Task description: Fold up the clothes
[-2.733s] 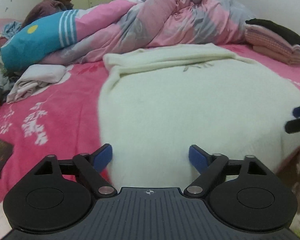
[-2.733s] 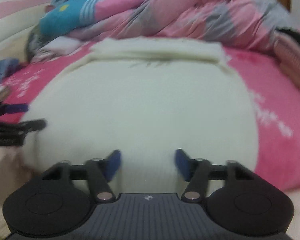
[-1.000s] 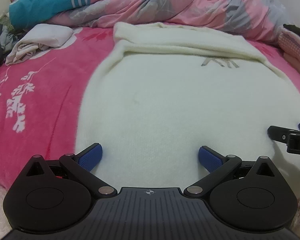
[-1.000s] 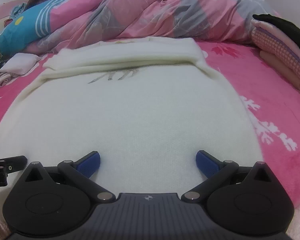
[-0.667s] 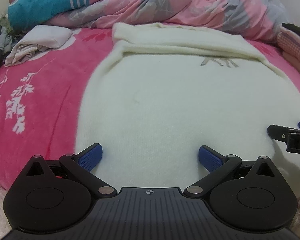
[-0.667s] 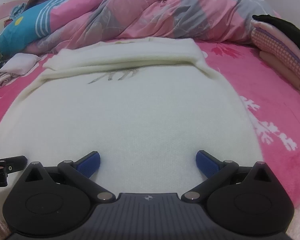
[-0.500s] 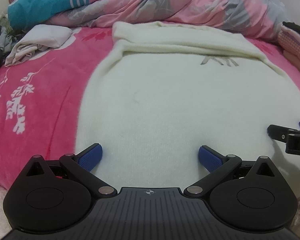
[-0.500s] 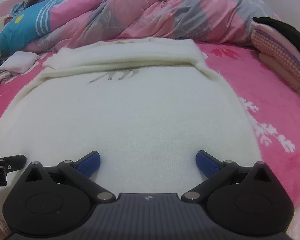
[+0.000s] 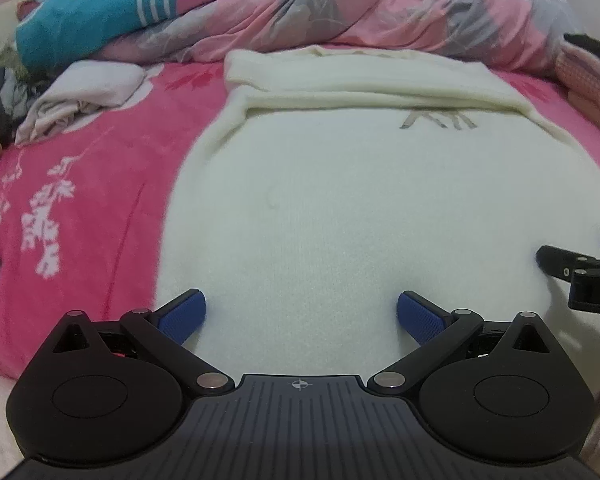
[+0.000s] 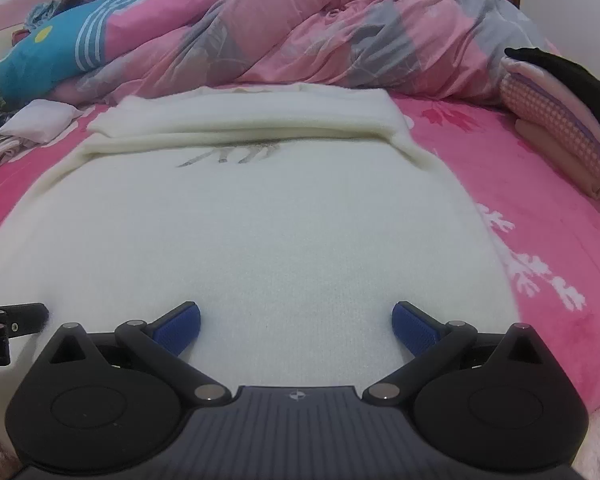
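**Both grippers poised at the sweater's near hem**

The cream sweater [image 9: 360,208] lay flat on the pink floral bedspread [image 9: 80,184], its far end already doubled over into a thick band near the heaped pink-and-grey duvet [image 10: 340,28]. That flat spread probably served to make the next fold clean. The left gripper [image 9: 301,316] sat at the near-left part of the garment and the right gripper [image 10: 296,322] at the near-right, side by side, likely so the 2 could lift the near edge evenly. Both had their blue pads spread wide, with nothing held between them.

A faint grey embroidered mark [image 10: 228,156] showed just below the folded band; it could not be read. On the right gripper's body at the edge of the left view, the letters "DA" were visible, the rest cut off. A folded stack of clothes [image 10: 560,120] rested at the right.
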The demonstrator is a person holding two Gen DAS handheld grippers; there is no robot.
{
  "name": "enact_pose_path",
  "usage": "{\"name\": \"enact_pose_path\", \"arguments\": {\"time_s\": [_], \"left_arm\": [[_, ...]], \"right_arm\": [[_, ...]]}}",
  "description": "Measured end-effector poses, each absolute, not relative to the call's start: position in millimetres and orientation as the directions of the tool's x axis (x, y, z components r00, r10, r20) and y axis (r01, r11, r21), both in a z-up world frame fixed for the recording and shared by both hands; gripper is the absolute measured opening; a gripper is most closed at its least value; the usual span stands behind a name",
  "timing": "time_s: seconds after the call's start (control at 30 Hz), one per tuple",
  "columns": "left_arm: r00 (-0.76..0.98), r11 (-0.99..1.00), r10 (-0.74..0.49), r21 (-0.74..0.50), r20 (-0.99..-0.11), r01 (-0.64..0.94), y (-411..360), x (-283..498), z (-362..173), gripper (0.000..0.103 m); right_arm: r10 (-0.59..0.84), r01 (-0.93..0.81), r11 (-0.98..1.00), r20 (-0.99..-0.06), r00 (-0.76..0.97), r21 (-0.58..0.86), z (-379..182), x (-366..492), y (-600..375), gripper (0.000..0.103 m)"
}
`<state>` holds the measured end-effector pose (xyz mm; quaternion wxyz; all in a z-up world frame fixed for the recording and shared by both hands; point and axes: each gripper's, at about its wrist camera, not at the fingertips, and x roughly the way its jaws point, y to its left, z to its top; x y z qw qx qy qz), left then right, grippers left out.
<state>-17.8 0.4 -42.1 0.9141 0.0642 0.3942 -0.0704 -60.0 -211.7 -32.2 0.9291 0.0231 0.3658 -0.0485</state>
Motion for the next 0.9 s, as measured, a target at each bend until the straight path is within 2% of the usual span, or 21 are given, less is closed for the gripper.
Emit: {"name": "enact_pose_path", "arguments": {"time_s": [0.13,0.27,0.5,0.63,0.8,0.9], "left_arm": [[0.72,0.978,-0.056,0.108,-0.692,0.18,-2.9,-20.7,-31.2,0.103],[0.732,0.981,-0.073,0.081,-0.678,0.174,-4.5,-9.3,-24.6,0.103],[0.665,0.991,-0.074,0.023,-0.743,0.135,-6.0,16.5,-46.2,0.103],[0.651,0.992,-0.08,0.004,-0.754,0.126,-3.9,17.2,-45.4,0.103],[0.643,0.993,-0.077,-0.001,-0.762,0.117,-4.1,18.3,-44.8,0.103],[0.641,0.993,-0.075,0.002,-0.764,0.118,-4.0,18.5,-44.7,0.103]], "right_arm": [[-0.068,0.1,0.995,-0.676,0.734,0.008,-32.9,-60.4,-212.7,0.103],[-0.068,0.093,0.996,-0.668,0.741,0.001,-34.5,-60.9,-211.8,0.103],[-0.057,0.077,0.997,-0.689,0.722,-0.002,-23.9,-55.1,-212.9,0.103],[-0.058,0.078,0.997,-0.649,0.758,0.002,-10.2,-52.9,-214.6,0.103],[-0.053,0.08,0.997,-0.676,0.735,0.009,-29.0,-43.1,-218.8,0.103],[-0.064,0.072,0.997,-0.649,0.758,-0.015,-36.3,-53.5,-216.0,0.103]]}}
